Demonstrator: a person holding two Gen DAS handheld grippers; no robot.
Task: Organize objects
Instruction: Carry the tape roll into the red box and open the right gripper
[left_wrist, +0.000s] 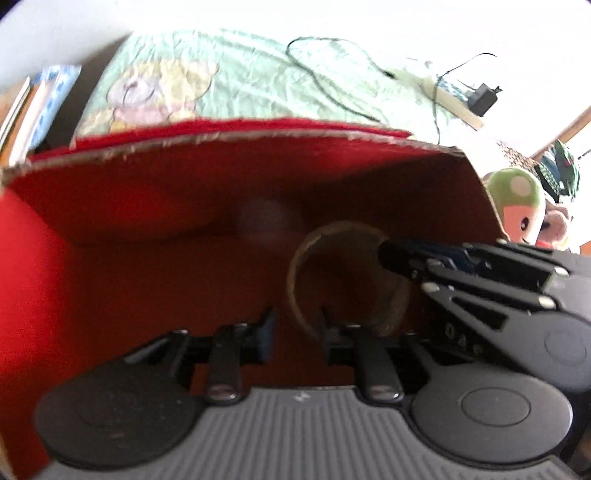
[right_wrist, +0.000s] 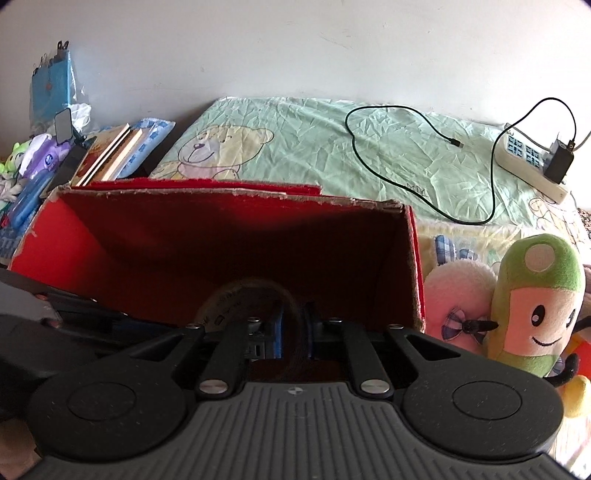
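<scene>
A brown tape roll (left_wrist: 295, 275) (right_wrist: 231, 301) hangs on edge inside the red cardboard box (left_wrist: 147, 206) (right_wrist: 221, 236). My right gripper (right_wrist: 293, 332) (left_wrist: 386, 254) is shut on the roll's rim, reaching into the box from the right in the left wrist view. My left gripper (left_wrist: 297, 330) is open and low inside the box. The roll's lower edge sits just in front of its right finger (left_wrist: 328, 332). Whether they touch is unclear. The left gripper's dark body (right_wrist: 55, 325) shows at the left edge of the right wrist view.
The box lies on a bed with a green bear-print sheet (right_wrist: 332, 140). A green-capped plush (right_wrist: 535, 306) and a pink plush (right_wrist: 458, 295) lean against its right side. Books (right_wrist: 110, 155) and clutter stand left; a power strip (right_wrist: 532, 162) and black cable (right_wrist: 424, 155) lie behind.
</scene>
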